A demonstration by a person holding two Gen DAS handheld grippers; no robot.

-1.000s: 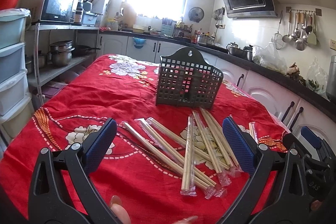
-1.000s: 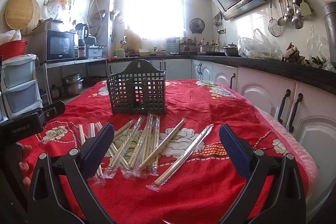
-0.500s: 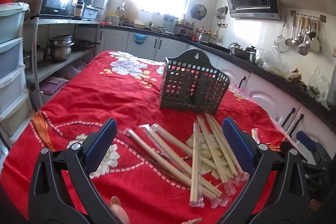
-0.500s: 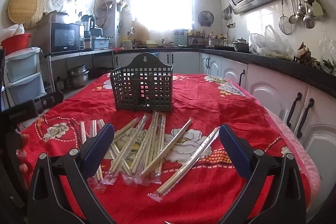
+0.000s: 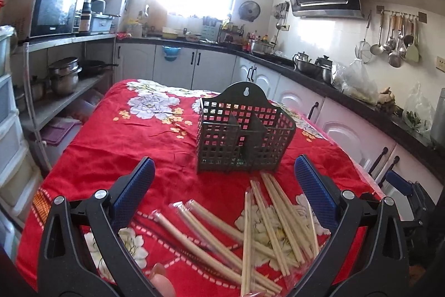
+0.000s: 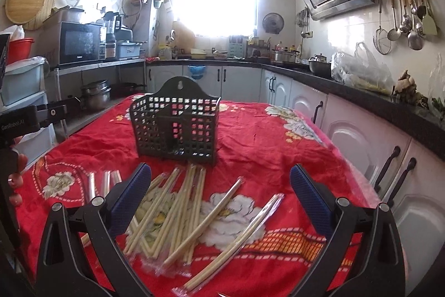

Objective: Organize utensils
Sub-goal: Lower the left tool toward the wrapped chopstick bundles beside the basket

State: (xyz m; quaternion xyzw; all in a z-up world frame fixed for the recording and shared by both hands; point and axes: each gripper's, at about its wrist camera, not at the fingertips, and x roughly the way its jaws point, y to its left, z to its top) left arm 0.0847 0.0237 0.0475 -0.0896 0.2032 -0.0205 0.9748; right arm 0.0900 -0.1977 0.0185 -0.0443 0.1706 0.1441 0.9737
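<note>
A dark perforated utensil caddy [image 5: 244,141] stands upright on the red flowered tablecloth [image 5: 116,146] toward the far middle of the table, its inner dividers visible through the open top. Just near of it lies a loose scatter of wrapped chopsticks [image 5: 267,221], some crossing one another, their far ends close to the caddy's base; in the right wrist view the same caddy [image 6: 175,127] and chopsticks [image 6: 178,202] appear, with one wrapped pair [image 6: 236,238] lying apart to the right of the heap. The left gripper [image 5: 224,185] hovers above the near end of the pile with its blue-padded fingers spread wide and nothing between them. The right gripper [image 6: 219,185] likewise hangs wide apart and empty over the chopsticks
</note>
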